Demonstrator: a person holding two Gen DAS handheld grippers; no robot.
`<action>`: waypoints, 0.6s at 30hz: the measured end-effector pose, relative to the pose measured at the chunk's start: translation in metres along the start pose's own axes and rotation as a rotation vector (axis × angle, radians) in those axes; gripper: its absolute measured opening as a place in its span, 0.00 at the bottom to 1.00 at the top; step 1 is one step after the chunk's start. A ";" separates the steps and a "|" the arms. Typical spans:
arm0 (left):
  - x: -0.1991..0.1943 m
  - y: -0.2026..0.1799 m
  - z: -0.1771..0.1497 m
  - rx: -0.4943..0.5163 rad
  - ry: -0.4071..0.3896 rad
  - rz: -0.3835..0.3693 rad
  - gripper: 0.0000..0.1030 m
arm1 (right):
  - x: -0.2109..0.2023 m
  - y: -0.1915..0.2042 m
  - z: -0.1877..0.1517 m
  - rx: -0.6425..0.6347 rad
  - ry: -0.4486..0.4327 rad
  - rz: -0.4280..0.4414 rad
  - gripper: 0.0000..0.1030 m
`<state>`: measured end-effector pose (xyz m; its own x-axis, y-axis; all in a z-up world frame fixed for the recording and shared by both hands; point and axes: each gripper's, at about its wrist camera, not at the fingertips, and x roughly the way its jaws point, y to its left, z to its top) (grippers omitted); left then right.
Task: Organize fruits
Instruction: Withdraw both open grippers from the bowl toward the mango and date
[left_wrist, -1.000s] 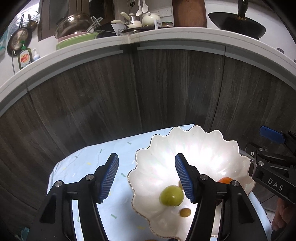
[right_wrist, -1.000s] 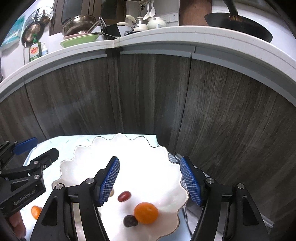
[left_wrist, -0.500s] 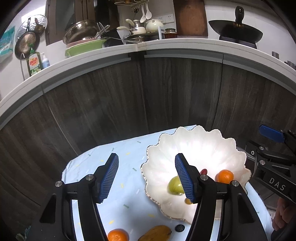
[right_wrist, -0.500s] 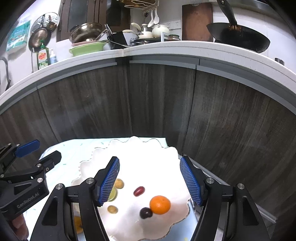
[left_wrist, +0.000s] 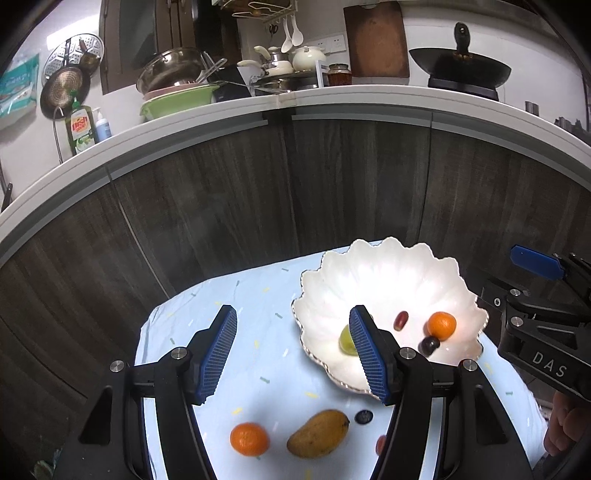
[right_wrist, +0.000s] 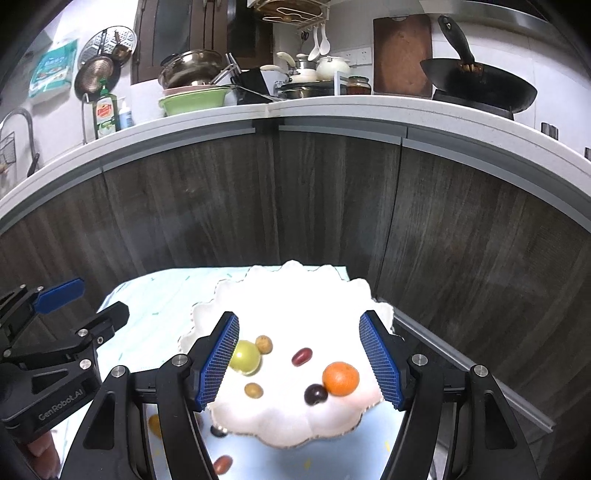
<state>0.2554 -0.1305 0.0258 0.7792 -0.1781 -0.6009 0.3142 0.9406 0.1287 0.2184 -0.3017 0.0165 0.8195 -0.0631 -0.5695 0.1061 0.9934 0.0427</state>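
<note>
Two open grippers, scalloped glossy bowl (right_wrist: 295, 432), smooth mango (left_wrist: 318, 434)

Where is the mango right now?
In the left wrist view, the mango lies on the blue cloth outside the white dish, between an orange and a blueberry.

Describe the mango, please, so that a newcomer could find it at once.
Start at the white scalloped dish on the pale blue cloth. On the cloth in front of the dish lies the mango, between an orange and a small dark berry. It alone is elongated and yellow-brown.
</note>
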 end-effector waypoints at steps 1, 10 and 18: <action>-0.002 0.000 -0.002 0.002 -0.001 -0.002 0.61 | -0.002 0.001 -0.002 -0.003 0.001 0.000 0.66; -0.023 0.002 -0.028 0.010 0.009 -0.012 0.61 | -0.014 0.012 -0.022 -0.006 0.024 0.026 0.66; -0.033 0.002 -0.049 0.027 0.021 -0.024 0.61 | -0.017 0.020 -0.042 -0.005 0.055 0.055 0.66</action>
<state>0.2037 -0.1084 0.0075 0.7595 -0.1942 -0.6208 0.3478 0.9278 0.1353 0.1832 -0.2769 -0.0080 0.7919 -0.0028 -0.6106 0.0588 0.9957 0.0717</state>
